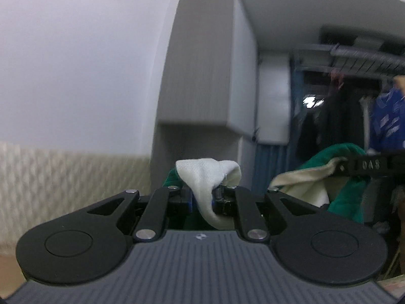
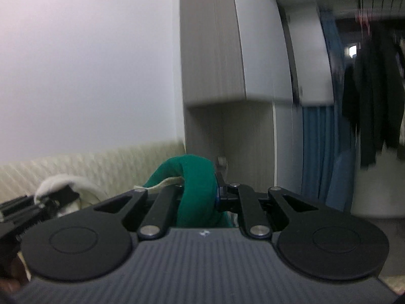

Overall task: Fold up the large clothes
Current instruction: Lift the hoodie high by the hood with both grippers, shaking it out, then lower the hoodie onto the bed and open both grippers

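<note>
In the left wrist view, the fingers of the left gripper (image 1: 202,195) were clamped on a cream-white fold of the garment (image 1: 205,177), the cloth bunched above the pinch and trailing down between the linkages. In the right wrist view, the fingers of the right gripper (image 2: 202,197) were clamped likewise on a thick green roll of the same garment (image 2: 197,185), with a cream edge showing just beside it. We could see each gripper from the other's camera — the right one at the far right of the left view, the left one at the lower left of the right view — with cloth hanging between them. The garment was thus held up in the air at two points, both grippers pointing roughly level toward a white wall (image 1: 76,50) and a grey wardrobe (image 1: 202,63); no bed or counter lay in view beneath it.

We judged the fabric soft, thick and limp — heavy enough to sag, not fragile, unlikely to slip from a closed pinch. We judged that hold was best taken at hems or corners, through both layers, and kept taut.
</note>
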